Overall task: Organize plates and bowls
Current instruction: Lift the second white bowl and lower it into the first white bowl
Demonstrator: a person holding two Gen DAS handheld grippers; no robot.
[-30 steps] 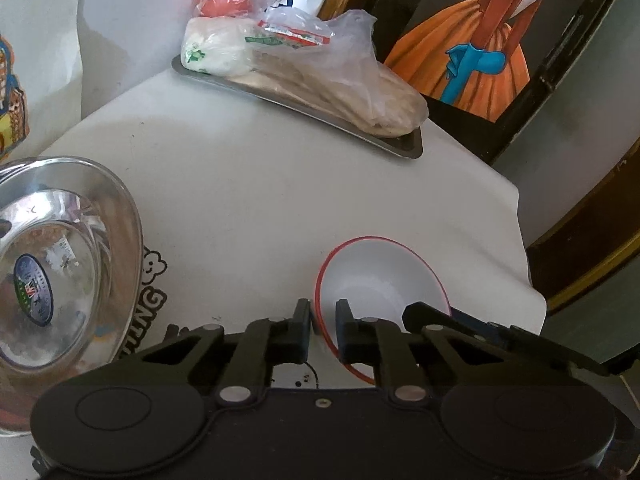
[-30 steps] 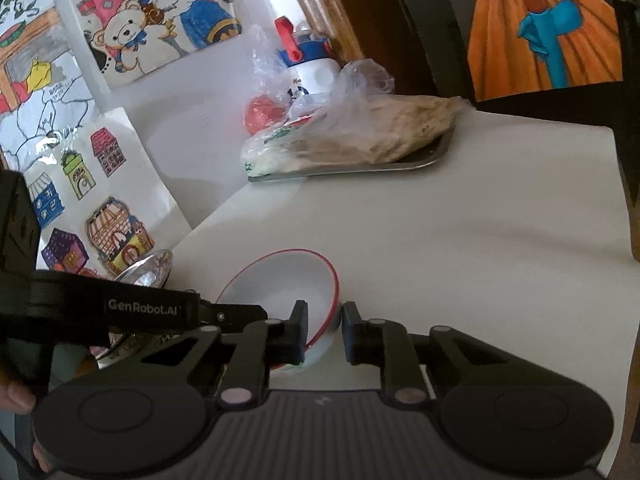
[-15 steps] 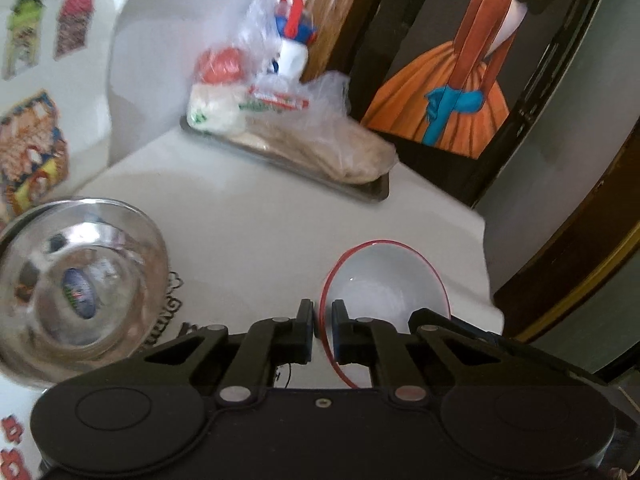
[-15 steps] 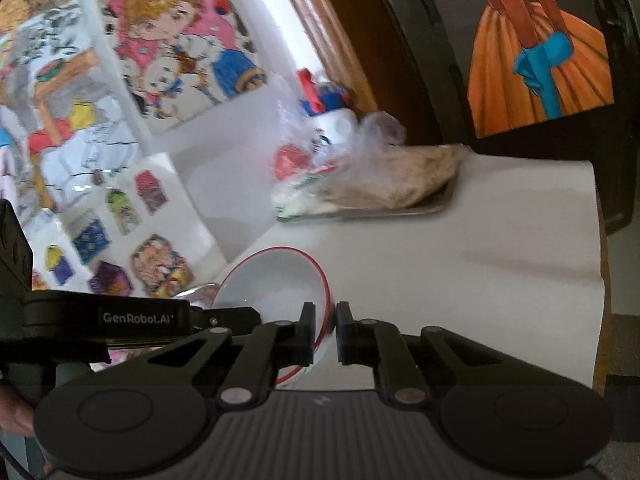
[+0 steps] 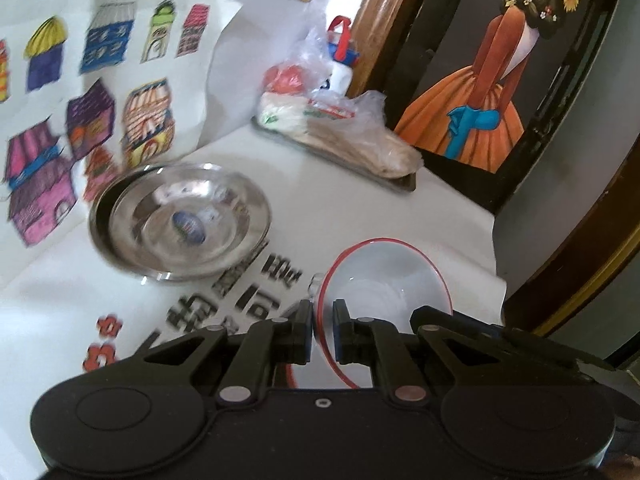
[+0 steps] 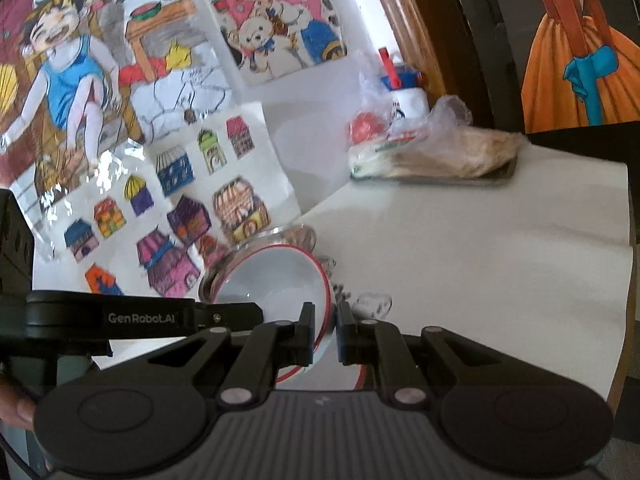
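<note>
I'm looking over a white table pushed against a wall papered with children's drawings; a painting of a girl in an orange dress stands at the far side. A steel plate sits near the wall, and a metal tray of bagged food rests further back. My left gripper and right gripper each pinch opposite edges of the red-rimmed white bowl, which is tilted, apparently raised off the table, beside the steel plate. My gripper bodies hide the bowl's lower part, and the printed lettering on the tabletop is blurred.
</note>
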